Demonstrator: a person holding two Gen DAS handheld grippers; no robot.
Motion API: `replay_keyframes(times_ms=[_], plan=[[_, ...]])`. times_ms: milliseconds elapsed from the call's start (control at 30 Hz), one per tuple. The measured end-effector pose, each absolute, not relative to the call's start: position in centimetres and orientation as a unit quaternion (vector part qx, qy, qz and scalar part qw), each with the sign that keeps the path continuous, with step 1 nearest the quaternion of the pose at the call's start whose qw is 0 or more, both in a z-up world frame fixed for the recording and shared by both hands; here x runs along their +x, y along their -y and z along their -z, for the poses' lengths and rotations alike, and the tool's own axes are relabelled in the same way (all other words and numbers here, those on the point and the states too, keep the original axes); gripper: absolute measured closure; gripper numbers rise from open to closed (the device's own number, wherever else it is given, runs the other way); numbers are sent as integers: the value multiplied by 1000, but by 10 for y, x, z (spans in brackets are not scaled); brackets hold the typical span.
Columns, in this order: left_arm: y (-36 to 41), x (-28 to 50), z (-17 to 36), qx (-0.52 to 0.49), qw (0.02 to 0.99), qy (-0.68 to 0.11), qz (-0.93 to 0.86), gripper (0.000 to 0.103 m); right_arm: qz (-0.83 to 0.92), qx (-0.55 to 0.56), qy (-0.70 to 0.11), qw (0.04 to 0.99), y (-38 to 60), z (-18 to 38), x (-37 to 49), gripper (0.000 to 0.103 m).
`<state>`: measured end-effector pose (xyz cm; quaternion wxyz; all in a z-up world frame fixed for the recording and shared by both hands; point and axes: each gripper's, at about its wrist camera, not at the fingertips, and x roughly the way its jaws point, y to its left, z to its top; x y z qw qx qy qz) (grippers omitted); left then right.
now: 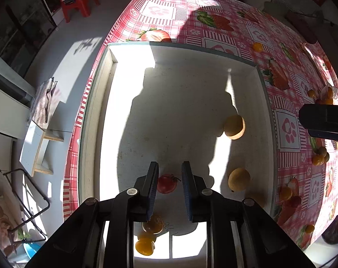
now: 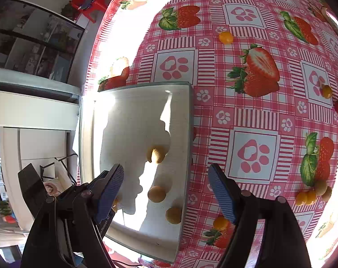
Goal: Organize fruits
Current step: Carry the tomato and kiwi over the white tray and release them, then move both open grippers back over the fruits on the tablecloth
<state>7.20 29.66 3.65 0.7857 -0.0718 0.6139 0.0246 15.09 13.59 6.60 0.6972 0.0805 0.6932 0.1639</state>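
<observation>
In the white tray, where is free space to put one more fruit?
The white tray is bare across its far half and left side. Crowded: the near edge, with the red tomato between the left gripper fingers, and the right side's tan fruits.

The left wrist view looks steeply down between its fingers into the tray, close above the tray's near end, facing its far edge. The right wrist view looks down from higher, over the tray's right edge and the tablecloth beside it. Both views share the tray floor, its tan fruits and probably the same lone orange fruit beyond the tray's far right corner.
</observation>
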Motion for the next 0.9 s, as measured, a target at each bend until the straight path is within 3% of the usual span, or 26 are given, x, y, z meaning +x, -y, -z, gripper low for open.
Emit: replay_keyframes(times_ms=[67, 367, 900], plan=[[-298, 68, -45, -73, 806, -586, -32, 23, -155, 87, -693, 699, -118, -67, 139, 21], [-278, 63, -64, -33, 808, -588, -31, 23, -89, 89, -690, 713, -37, -80, 103, 20], [-135, 49, -81, 60, 794, -597, 102, 24, 50, 129, -713, 687, 93, -59, 32, 20]])
